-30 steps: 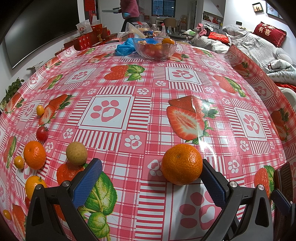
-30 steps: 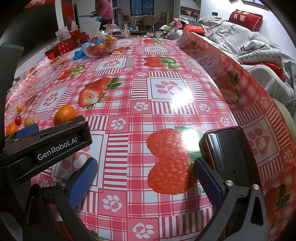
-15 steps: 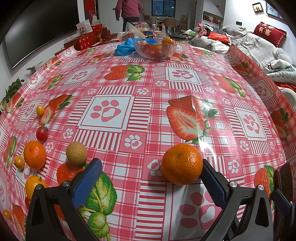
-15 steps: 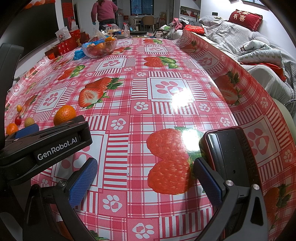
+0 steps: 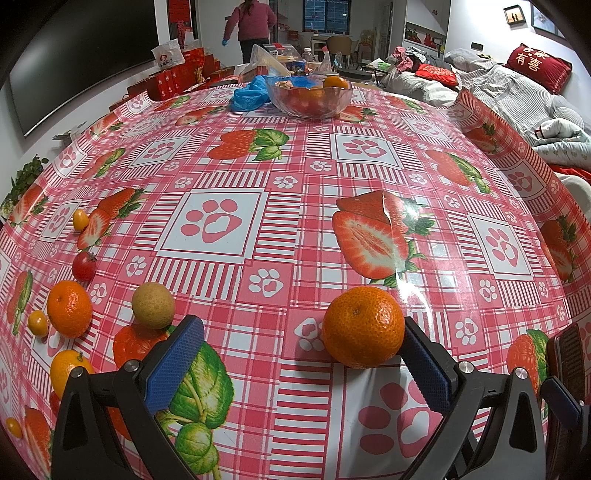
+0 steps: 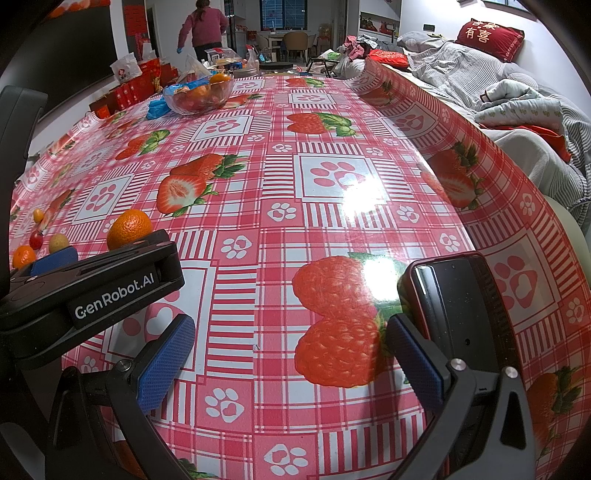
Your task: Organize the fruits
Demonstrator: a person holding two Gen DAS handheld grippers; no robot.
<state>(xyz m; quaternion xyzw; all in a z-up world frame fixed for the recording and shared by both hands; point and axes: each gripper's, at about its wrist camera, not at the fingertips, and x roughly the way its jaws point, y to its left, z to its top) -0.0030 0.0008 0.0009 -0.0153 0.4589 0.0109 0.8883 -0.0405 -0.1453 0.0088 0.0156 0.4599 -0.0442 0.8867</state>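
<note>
My left gripper (image 5: 299,365) is open on the table, and a large orange mandarin (image 5: 362,327) sits between its fingers against the right blue pad (image 5: 424,369). To the left lie a tan round fruit (image 5: 153,305), another mandarin (image 5: 69,308), a cherry tomato (image 5: 84,266) and small kumquats (image 5: 80,219). A glass bowl (image 5: 308,96) with fruit stands at the far side. My right gripper (image 6: 288,365) is open and empty over the tablecloth. The mandarin (image 6: 129,229) and the bowl (image 6: 197,96) also show in the right wrist view.
A black phone (image 6: 458,306) lies by my right gripper's right finger. The left gripper's body (image 6: 92,288) fills the right wrist view's left side. A blue bag (image 5: 248,96) lies by the bowl. A person (image 5: 251,26) stands beyond the table. A bed (image 5: 517,85) is at right.
Neither gripper nor any fruit has moved. Only the person in the background has shifted.
</note>
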